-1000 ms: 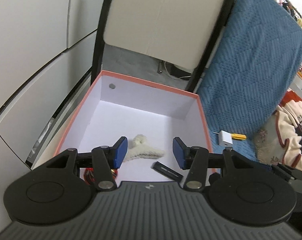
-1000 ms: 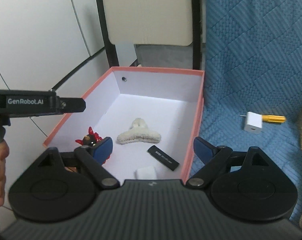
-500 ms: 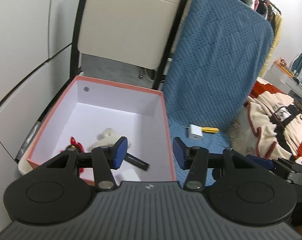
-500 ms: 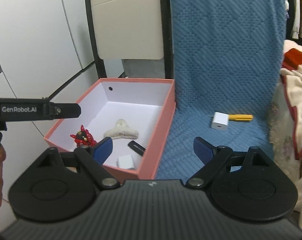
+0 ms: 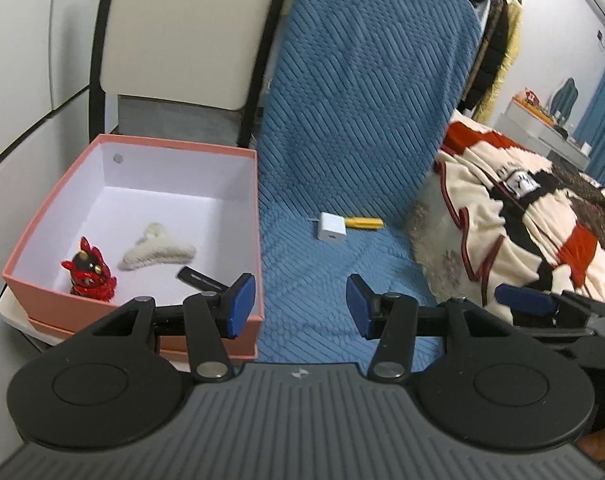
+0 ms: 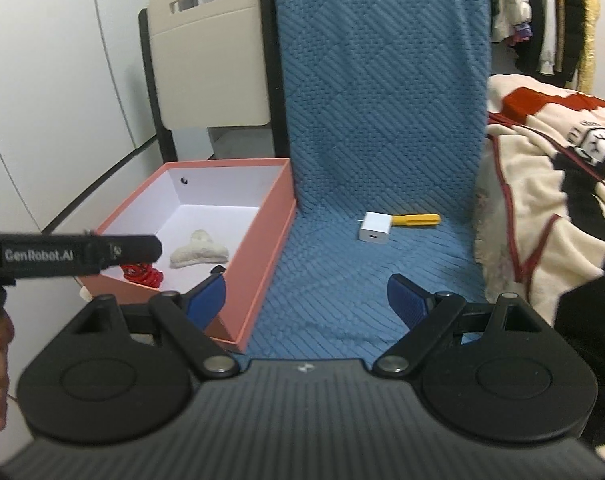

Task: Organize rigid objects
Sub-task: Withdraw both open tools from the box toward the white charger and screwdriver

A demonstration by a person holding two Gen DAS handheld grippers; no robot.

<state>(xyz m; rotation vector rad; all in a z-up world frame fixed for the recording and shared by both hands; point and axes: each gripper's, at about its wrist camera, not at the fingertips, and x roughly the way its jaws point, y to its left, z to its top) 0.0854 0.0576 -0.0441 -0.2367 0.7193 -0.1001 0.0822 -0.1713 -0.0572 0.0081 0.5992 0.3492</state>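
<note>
A pink box [image 5: 42,248] [image 6: 270,240] with a white inside stands on the left of a blue quilted seat [image 5: 322,272] [image 6: 342,272]. In it lie a red figurine [image 5: 88,272] [image 6: 142,274], a white fuzzy hair claw [image 5: 156,246] [image 6: 196,254] and a black stick [image 5: 198,278]. A white charger cube [image 5: 332,226] [image 6: 375,227] and a yellow-handled tool [image 5: 364,222] [image 6: 416,220] lie on the seat. My left gripper [image 5: 300,306] and right gripper [image 6: 306,300] are both open and empty, held back above the seat's front.
A cream and red blanket [image 5: 522,208] [image 6: 554,168] lies to the right of the seat. A beige chair back [image 5: 190,32] [image 6: 210,60] stands behind the box. White cabinet doors [image 6: 54,60] are on the left. Clothes [image 6: 542,12] hang at the far right.
Both grippers have pulled back and swung right, away from over the box. The seat with the charger and the tool has come into fuller view.
</note>
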